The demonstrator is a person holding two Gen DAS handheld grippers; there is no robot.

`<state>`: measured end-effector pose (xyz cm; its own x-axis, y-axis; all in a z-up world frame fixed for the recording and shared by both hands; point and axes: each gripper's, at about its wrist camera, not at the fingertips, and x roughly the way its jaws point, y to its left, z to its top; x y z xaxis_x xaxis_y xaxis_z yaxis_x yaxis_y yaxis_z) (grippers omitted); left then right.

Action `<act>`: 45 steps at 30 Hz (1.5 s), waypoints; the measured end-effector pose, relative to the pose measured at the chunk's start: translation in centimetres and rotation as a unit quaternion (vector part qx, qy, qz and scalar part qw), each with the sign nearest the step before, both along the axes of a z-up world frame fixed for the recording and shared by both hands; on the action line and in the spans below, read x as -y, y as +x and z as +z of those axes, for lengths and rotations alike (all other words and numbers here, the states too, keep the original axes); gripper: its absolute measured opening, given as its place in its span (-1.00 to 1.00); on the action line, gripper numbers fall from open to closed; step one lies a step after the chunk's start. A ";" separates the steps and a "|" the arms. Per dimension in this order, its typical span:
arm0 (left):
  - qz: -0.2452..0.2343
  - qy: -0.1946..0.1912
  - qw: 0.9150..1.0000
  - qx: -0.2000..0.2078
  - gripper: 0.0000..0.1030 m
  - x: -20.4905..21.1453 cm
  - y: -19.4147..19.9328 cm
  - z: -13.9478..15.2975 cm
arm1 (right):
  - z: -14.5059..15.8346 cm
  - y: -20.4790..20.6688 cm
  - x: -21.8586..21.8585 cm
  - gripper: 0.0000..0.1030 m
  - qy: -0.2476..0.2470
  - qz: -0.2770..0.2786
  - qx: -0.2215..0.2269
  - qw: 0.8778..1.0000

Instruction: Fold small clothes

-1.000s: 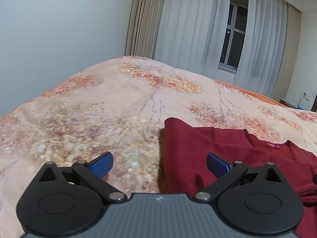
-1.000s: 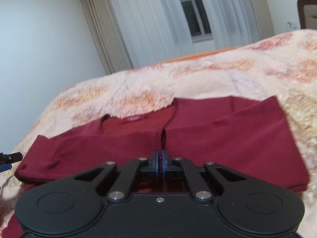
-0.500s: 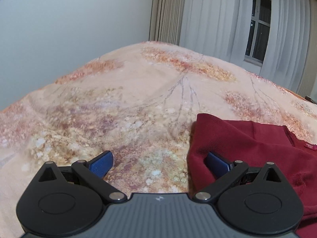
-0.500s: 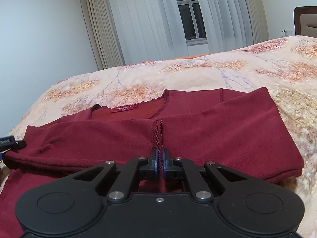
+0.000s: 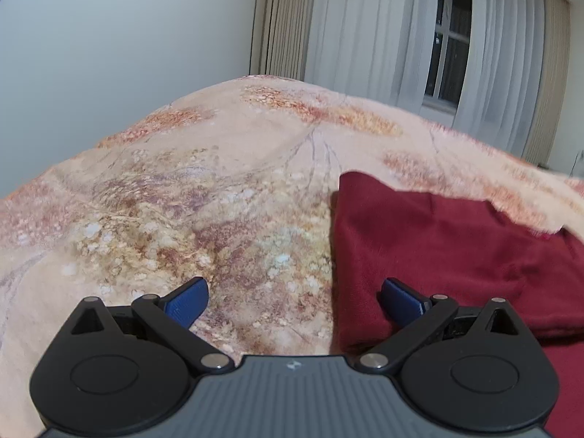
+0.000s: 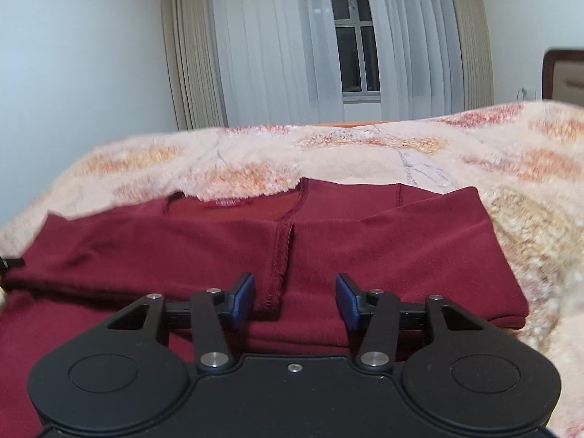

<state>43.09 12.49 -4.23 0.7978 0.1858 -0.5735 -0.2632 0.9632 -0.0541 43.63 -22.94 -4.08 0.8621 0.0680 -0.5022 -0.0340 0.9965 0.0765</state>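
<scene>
A dark red top (image 6: 365,255) lies on the flowered bed cover (image 6: 511,168), both sleeves folded across its chest. The sleeve cuff (image 6: 279,266) lies between the pads of my right gripper (image 6: 295,297), whose jaws are opening; the pads stand apart from the cloth. In the left wrist view the top's folded left edge (image 5: 419,248) sits under the right pad of my left gripper (image 5: 294,299). That gripper is open, low over the bed cover (image 5: 182,200), with nothing gripped. Its tip (image 6: 11,262) peeks in at the far left of the right wrist view.
Curtains (image 6: 277,43) and a window (image 6: 356,58) stand behind the bed. A grey wall (image 5: 109,54) runs along the left side. A dark headboard (image 6: 564,73) rises at the right. Bed cover stretches left of the garment and beyond it.
My right gripper has let go of the sleeve cuff, which now lies flat on the chest. The left gripper has sunk closer to the bed beside the garment's left edge, still open.
</scene>
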 end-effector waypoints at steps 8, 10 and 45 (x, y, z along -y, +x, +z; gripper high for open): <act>0.000 -0.008 1.000 0.011 0.99 -0.2 -0.6 0.8 | 0.1 -0.5 0.0 0.55 -0.009 -0.003 0.007 1.000; -0.001 -0.017 1.000 0.019 0.99 -0.3 -1.4 1.7 | 1.0 -1.4 0.6 0.74 0.001 -0.001 0.016 1.000; -0.181 0.018 0.983 -0.005 0.99 8.7 -29.2 0.4 | -1.4 -35.5 -2.4 0.99 -0.244 0.154 0.089 0.953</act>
